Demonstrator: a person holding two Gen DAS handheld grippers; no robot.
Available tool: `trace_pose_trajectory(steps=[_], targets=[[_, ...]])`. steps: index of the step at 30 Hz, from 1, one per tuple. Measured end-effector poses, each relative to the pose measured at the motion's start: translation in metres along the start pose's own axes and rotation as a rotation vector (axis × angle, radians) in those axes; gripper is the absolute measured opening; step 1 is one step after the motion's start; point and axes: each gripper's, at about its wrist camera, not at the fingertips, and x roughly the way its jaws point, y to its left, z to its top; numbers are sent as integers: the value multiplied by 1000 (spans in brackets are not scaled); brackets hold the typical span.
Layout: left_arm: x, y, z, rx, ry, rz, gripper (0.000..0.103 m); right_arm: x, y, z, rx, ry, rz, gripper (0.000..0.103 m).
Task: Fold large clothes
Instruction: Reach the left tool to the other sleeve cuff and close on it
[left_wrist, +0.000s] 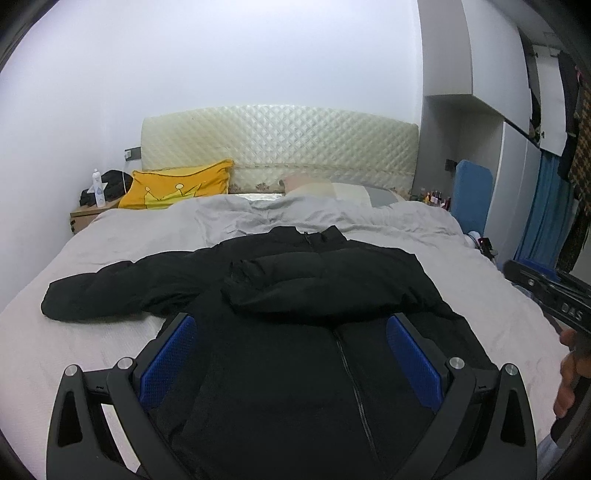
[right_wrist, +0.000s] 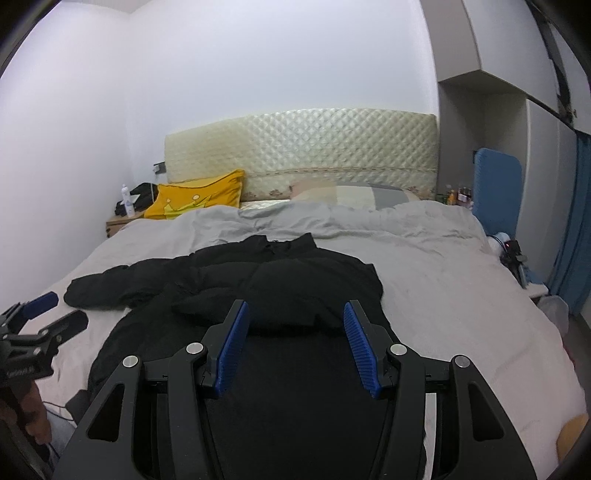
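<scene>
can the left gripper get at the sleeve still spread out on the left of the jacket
Probably yes: the left gripper has its jaws open above the jacket, and the spread sleeve lies flat on the bed, uncovered.

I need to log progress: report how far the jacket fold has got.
Done: the black jacket lies zipped and flat on the bed, its right sleeve folded across the chest. In hand: nothing; the left hand-held gripper and right hand-held gripper are both open. Left: the outstretched left sleeve and body folds.

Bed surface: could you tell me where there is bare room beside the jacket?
Bare sheet lies right of the black jacket, and between its collar and the rumpled duvet. The left is crowded by the outstretched sleeve.
</scene>
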Motion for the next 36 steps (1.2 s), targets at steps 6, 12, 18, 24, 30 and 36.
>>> trace_pose_trajectory(steps=[6, 12, 18, 24, 30, 36], targets=[[2, -2, -8, -9, -1, -24, 103, -11, -3, -22, 2, 1, -3, 52], [8, -4, -19, -2, -6, -36, 103, -22, -4, -43, -3, -1, -12, 52], [12, -1, -30, -36, -6, -59, 103, -31, -14, -62, 29, 4, -15, 56], [16, 11, -33, -92, -10, -57, 103, -32, -12, -66, 2, -24, -48, 74], [20, 33, -20, -128, -12, -48, 103, -28, -15, -70, 10, -9, -31, 83], [19, 77, 12, -127, -26, 0, 103, -28, -21, -72, 29, -7, -26, 91]])
